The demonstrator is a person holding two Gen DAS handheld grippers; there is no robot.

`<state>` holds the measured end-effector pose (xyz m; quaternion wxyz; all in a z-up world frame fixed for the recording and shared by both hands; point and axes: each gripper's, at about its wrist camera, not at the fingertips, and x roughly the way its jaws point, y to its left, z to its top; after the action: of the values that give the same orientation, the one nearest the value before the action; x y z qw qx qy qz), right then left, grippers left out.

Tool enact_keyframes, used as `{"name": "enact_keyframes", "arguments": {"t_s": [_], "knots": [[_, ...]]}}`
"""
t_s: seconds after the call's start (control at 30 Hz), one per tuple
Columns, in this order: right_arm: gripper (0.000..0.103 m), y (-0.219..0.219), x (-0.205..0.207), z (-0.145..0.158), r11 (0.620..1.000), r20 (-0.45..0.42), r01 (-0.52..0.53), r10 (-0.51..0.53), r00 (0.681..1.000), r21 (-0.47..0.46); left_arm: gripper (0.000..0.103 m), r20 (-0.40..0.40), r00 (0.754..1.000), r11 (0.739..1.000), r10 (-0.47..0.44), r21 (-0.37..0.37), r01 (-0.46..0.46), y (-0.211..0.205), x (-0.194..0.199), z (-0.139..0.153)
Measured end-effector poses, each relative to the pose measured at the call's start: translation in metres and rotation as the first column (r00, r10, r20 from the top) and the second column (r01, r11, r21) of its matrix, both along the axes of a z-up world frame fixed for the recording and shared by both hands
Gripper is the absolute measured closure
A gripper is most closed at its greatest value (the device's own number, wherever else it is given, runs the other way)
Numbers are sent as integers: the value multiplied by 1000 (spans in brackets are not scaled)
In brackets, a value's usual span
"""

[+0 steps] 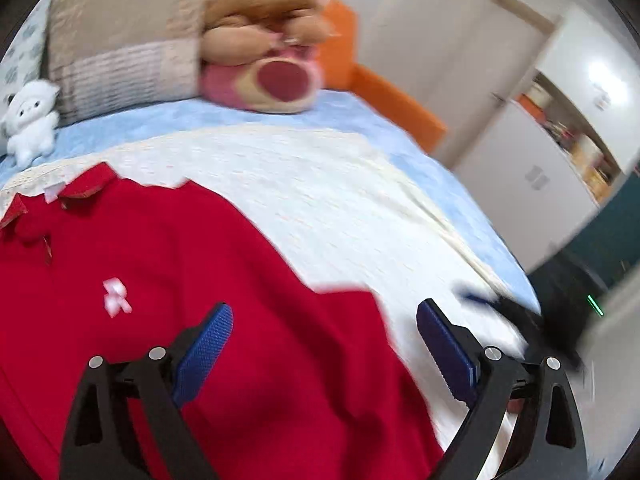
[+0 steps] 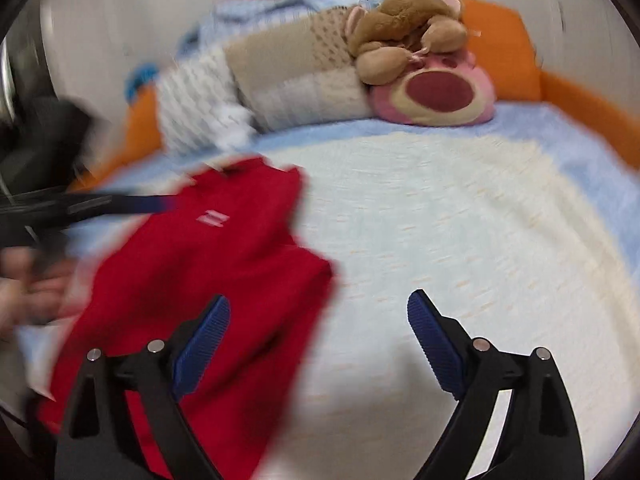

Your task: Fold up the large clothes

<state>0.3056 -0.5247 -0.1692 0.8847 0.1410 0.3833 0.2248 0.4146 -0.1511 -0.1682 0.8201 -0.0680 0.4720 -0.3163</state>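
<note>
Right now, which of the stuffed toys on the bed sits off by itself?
The small white plush, alone on the blue sheet beside the beige pillow. The brown plush lies on top of the pink one.

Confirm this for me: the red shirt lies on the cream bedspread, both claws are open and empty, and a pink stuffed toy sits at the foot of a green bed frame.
Not quite: the bed frame is orange, not green, as the right wrist view shows. The rest holds: the red shirt lies on the cream bedspread, the left claw and right claw are open and empty, and the pink stuffed toy sits by the frame.
</note>
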Motion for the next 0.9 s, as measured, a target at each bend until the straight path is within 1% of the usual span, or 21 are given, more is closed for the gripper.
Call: {"name": "enact_keyframes", "arguments": {"t_s": [0.07,0.1,0.13,0.2,0.23,0.27,0.3,0.33,0.37,0.4,0.43,0.47,0.53,0.57,0.6,0.67,0.7,0.77,0.8,0.83,0.9], "knots": [[23,2,12,-11,992,-78,8,2,997,123,9,-40,997,995,70,75,-67,4,43,-22],[24,4,22,-20,987,-116,21,-3,993,157,9,-66,992,989,110,109,-103,7,64,-37],[29,5,29,-25,987,-132,43,-23,991,153,9,-91,984,982,153,122,-142,12,81,-51],[35,7,45,-38,986,-170,72,-46,984,150,12,-123,971,974,206,125,-191,19,105,-69],[41,7,56,-47,981,-197,83,-48,979,174,17,-133,965,971,224,110,-210,21,114,-75],[48,6,63,-53,971,-211,85,-37,977,222,21,-142,962,971,232,89,-221,22,123,-79],[51,6,66,-57,963,-221,83,-25,975,256,25,-145,961,971,237,76,-228,22,130,-80],[55,8,74,-61,954,-236,80,-10,972,290,42,-149,960,972,235,58,-229,21,135,-83],[59,9,77,-63,951,-238,82,-9,971,297,57,-153,961,973,230,57,-223,18,141,-86],[61,9,82,-65,948,-244,88,-12,970,304,62,-152,960,971,236,84,-225,15,145,-90],[69,8,86,-67,942,-249,93,-10,969,323,69,-154,959,969,240,97,-227,11,147,-93],[79,7,89,-70,930,-257,103,-10,966,352,77,-168,956,969,242,88,-230,10,150,-97],[93,1,91,-74,907,-265,129,-20,964,401,88,-174,951,966,256,77,-246,8,151,-99],[95,-2,91,-75,898,-263,140,-28,964,418,93,-170,949,964,265,70,-257,8,152,-99],[96,-6,92,-76,888,-264,156,-41,964,433,95,-152,946,958,287,55,-282,11,153,-95],[96,-15,92,-79,867,-261,170,-48,964,468,97,-135,937,945,323,-1,-326,17,161,-85],[96,-20,93,-82,854,-263,186,-61,963,485,97,-137,931,936,338,-51,-348,22,167,-80],[97,-29,90,-87,825,-261,196,-61,963,530,97,-123,924,923,363,-87,-374,27,178,-73],[97,-31,91,-91,817,-260,199,-62,964,542,97,-126,924,923,362,-89,-374,27,181,-74],[97,-33,92,-94,820,-256,201,-69,964,536,97,-135,925,926,355,-87,-368,26,187,-76],[97,-33,91,-101,829,-247,197,-75,966,523,96,-171,935,944,310,-64,-325,22,191,-90]]}}
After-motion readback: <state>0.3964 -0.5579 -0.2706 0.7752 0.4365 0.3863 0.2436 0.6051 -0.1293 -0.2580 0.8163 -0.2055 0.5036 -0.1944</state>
